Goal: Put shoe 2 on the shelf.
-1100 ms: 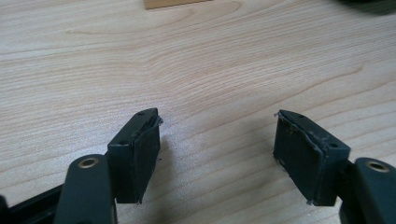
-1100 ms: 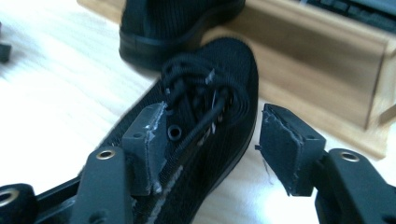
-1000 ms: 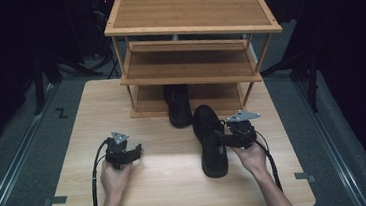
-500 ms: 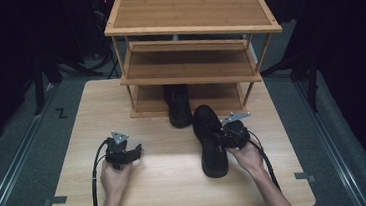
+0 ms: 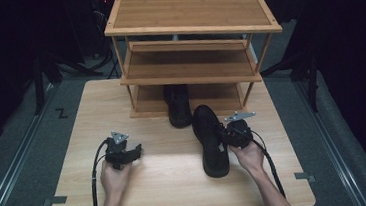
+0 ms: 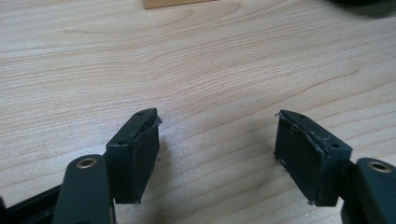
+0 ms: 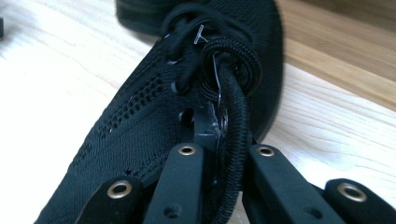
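- The near shoe (image 5: 210, 140) lies on the table (image 5: 168, 184) just in front of the wooden rack (image 5: 191, 47), toe toward the rack; that probably sets it up to be slid in beside the second shoe (image 5: 177, 105), which sits toe-first under the rack's lowest shelf
- The right gripper (image 7: 219, 140) has its jaws pressed together on the shoe's lace (image 7: 233, 107), a thick braided black cord; likely a handle for lifting or dragging
- The left gripper (image 6: 217, 154) rests well left of the near shoe, jaws spread wide, holding nothing, apparently idle
- Near shoe: soft black knit mesh with perforations; rack and table: pale smooth wood grain
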